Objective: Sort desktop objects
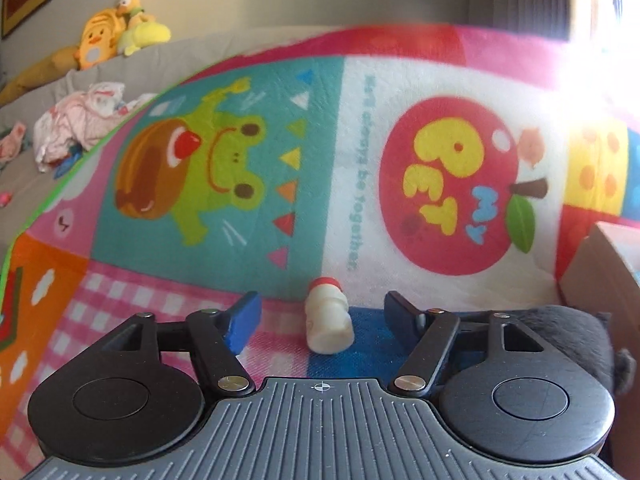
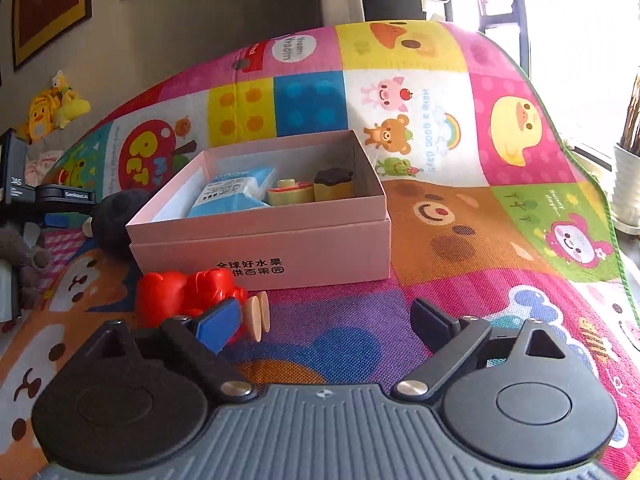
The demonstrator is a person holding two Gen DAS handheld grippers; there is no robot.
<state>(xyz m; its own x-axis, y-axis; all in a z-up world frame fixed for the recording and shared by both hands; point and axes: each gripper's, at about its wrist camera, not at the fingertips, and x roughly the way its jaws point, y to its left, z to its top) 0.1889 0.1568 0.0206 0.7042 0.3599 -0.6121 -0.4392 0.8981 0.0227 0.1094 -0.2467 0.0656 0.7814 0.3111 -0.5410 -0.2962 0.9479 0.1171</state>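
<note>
A small white toy bottle with a red cap (image 1: 327, 320) lies on the colourful play mat (image 1: 240, 160), between the fingers of my left gripper (image 1: 322, 302). The blue pads stand apart from it on both sides, so the gripper is open. In the right wrist view an open pink box (image 2: 260, 248) holds a blue carton (image 2: 232, 196), a round yellow toy (image 2: 290, 194) and a brown-topped pudding toy (image 2: 334, 184). My right gripper (image 2: 324, 316) is open wide over the mat in front of the box. A red plastic toy (image 2: 180, 296) with tan wooden discs (image 2: 258, 316) lies at its left finger.
A black fuzzy ball (image 2: 116, 216) sits against the box's left side and shows beside my left gripper (image 1: 580, 340). The box's corner (image 1: 608, 264) is at the right edge. Plush toys (image 1: 116, 28) and crumpled cloth (image 1: 80, 120) lie beyond the mat.
</note>
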